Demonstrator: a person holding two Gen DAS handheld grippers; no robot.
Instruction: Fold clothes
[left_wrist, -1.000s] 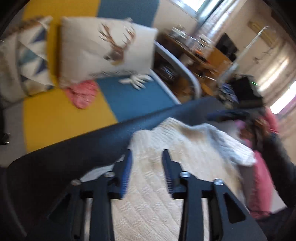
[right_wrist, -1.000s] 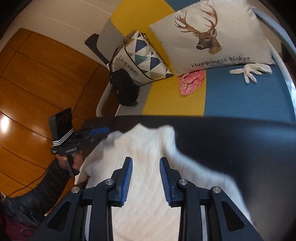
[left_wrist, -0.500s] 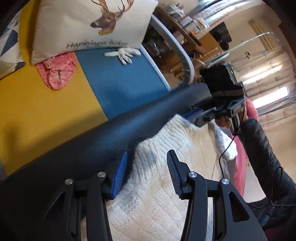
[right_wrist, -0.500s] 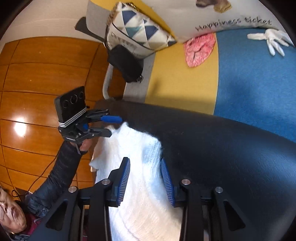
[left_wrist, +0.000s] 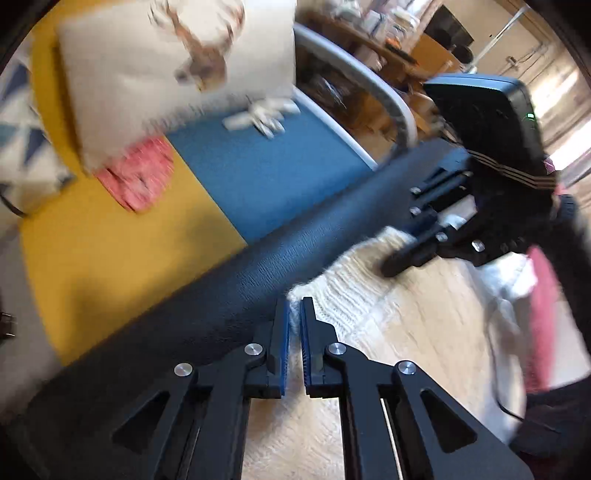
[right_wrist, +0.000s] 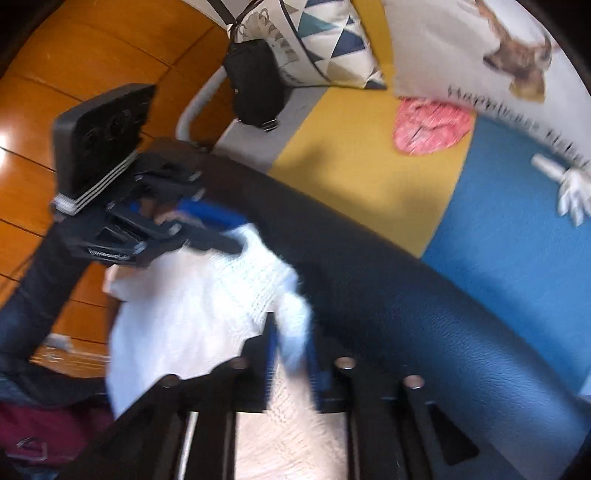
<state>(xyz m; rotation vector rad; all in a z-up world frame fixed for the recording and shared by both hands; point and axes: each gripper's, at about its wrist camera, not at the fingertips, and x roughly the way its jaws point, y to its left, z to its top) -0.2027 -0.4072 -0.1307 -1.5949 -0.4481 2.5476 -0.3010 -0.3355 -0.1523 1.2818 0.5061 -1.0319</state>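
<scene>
Pinching the cream knit sweater (left_wrist: 388, 332) by its far edge, both at once: left claw (left_wrist: 294, 325) nearly shut on one corner of the ribbed hem, right claw (right_wrist: 291, 347) narrow on the other, fabric bunched between the blue pads. Lies spread on the dark leather surface (left_wrist: 221, 306), near side trailing toward the person's lap. Judged a fold in hand (which fold, cannot tell). Best kept level, both corners carried together at one height, hem taut between them so the knit does not sag or twist; pulled toward the near edge and laid square before letting go. Soft, stretchy stuff, likely to slip from a shallow bite. Beyond the surface: a yellow and blue sofa (left_wrist: 110, 240), a deer-print cushion (left_wrist: 166, 74), a triangle-patterned cushion (right_wrist: 317, 40), a pink cloth (right_wrist: 432, 125), a white glove (right_wrist: 569, 184), a black bag (right_wrist: 255, 85). All well apart, nothing across the path.
</scene>
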